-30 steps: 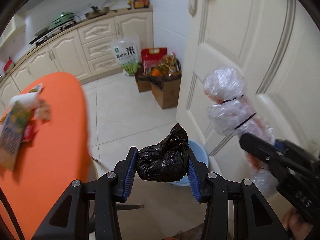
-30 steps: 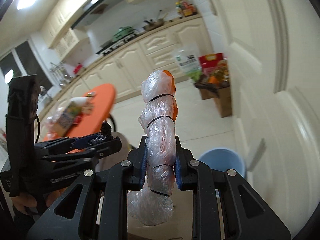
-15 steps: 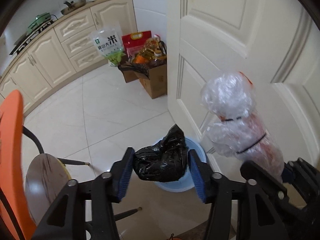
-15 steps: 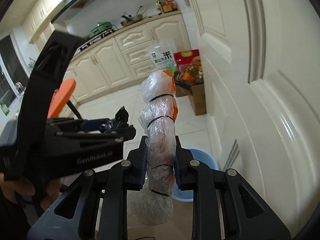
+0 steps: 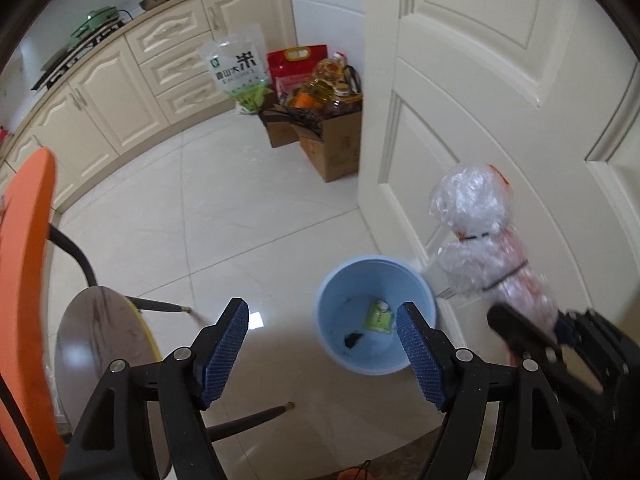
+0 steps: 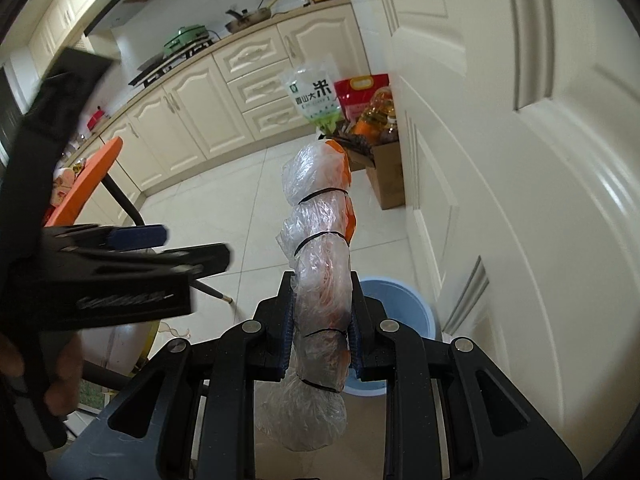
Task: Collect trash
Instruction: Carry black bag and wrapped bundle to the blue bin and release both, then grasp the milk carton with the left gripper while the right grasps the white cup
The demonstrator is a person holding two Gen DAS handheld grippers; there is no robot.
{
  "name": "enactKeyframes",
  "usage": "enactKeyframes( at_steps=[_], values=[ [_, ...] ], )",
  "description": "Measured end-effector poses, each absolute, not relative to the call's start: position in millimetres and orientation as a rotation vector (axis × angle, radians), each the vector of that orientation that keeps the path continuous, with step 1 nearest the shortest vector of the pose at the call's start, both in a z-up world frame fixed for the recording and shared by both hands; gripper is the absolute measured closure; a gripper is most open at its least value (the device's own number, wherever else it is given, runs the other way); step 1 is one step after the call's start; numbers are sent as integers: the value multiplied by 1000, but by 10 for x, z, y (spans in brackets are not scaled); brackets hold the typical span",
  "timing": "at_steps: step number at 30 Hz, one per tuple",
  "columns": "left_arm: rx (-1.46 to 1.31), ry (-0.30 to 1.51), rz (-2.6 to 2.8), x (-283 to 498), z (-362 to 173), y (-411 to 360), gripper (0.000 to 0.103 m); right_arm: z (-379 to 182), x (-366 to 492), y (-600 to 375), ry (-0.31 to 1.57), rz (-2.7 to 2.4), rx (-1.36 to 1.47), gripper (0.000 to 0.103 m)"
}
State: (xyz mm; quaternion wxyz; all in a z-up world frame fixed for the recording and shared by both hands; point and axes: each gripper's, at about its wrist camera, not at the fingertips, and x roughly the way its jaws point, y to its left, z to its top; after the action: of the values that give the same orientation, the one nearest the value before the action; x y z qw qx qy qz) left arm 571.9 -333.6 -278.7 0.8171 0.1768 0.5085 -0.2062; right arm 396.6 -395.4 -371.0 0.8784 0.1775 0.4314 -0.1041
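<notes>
My left gripper [image 5: 322, 312] hangs over the floor beside a light blue bin [image 5: 332, 280], its jaws opening with nothing between the blue pads. Inside the bin lie a small black lump [image 5: 354, 339] and a green packet [image 5: 378, 316]. My right gripper [image 6: 320, 284] is shut on a long clear-plastic bundle [image 6: 320, 240] with orange inside, tied by black bands and standing upright. That bundle [image 5: 476, 240] shows at the right of the left wrist view, above the bin and in front of the door. The right wrist view has the bin [image 6: 404, 300] just behind the bundle.
A cream door [image 5: 480, 100] stands right of the bin. Cardboard boxes with groceries [image 5: 332, 144] sit by the door's edge, with kitchen cabinets [image 5: 120, 92] behind. An orange table [image 5: 24, 260] and a round-seated chair [image 5: 96, 340] are on the left.
The black bag that sat between the left jaws is gone from them, and they have spread wide. The left view swung from the table to the bin. The right gripper sank, still holding the bundle.
</notes>
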Motion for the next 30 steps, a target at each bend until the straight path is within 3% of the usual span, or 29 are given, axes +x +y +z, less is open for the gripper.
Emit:
enactKeyframes(
  at_steps=[3, 7, 9, 13, 16, 19, 24, 30],
  values=[
    [379, 1060, -409, 5695, -2737, -3283, 31, -3809, 4118, -3983, 918, -244, 349, 80],
    [397, 1019, -390, 5522, -2630, -3278, 31, -3924, 4303, -4028, 958, -308, 315, 52],
    [392, 1010, -396, 5380, -2563, -3254, 30, -3877, 4317, -4011, 955, -301, 329, 50],
    [379, 985, -394, 5239, -2413, -3148, 29, -3690, 4267, -3909, 930, -291, 334, 30],
    [366, 964, -391, 5105, -2265, -3024, 29, -3511, 4203, -3814, 912, -282, 331, 28],
    [342, 933, -399, 4935, -2114, -2887, 28, -3250, 4124, -3647, 875, -281, 326, 7],
    [281, 870, -387, 4657, -1800, -2357, 20, -2837, 4009, -3277, 831, -246, 287, 8],
    [230, 781, -309, 4259, -1457, -1599, 17, -2386, 4017, -2655, 772, -169, 222, 1]
  ],
)
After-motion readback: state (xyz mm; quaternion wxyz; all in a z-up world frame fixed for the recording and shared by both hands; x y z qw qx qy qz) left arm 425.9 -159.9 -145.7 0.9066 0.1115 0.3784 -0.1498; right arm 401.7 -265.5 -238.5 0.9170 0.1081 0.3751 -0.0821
